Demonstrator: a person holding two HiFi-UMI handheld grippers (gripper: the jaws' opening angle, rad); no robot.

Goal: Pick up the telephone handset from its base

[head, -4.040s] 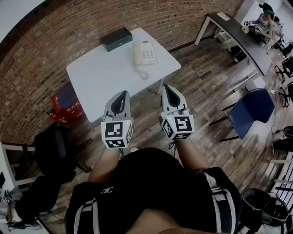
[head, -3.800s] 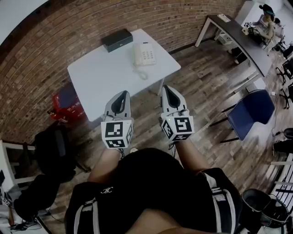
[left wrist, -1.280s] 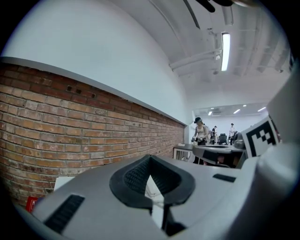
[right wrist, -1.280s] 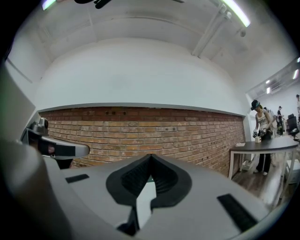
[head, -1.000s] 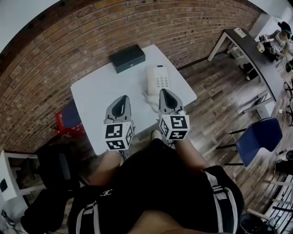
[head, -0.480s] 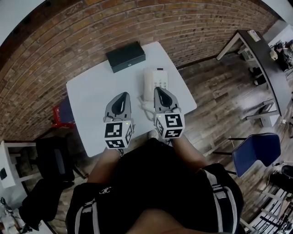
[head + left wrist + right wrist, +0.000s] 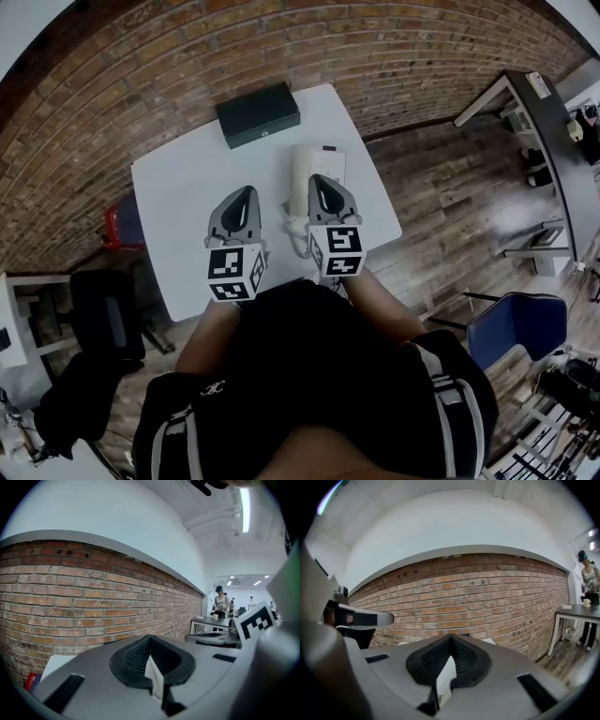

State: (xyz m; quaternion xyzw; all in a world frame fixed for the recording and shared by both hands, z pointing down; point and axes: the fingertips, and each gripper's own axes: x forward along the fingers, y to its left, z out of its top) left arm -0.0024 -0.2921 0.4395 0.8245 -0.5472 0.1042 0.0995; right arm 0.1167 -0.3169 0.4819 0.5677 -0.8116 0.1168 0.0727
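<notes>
As the telephone (image 7: 323,157) sits on the surface (image 7: 183,202), the left claw (image 7: 245,191) and right claw (image 7: 320,179) hover clenched and empty, seemingly poised for its handset (image 7: 298,178).

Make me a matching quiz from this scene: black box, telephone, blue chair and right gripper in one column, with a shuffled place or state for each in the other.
1. black box
2. telephone
3. blue chair
4. right gripper

A. on the wooden floor, right of the table
B. jaws shut, nothing between them
C. white, on the table, partly covered by a gripper in the head view
D. near the table's far edge, by the brick wall

Pairs: 1-D, 2-C, 3-A, 4-B
</notes>
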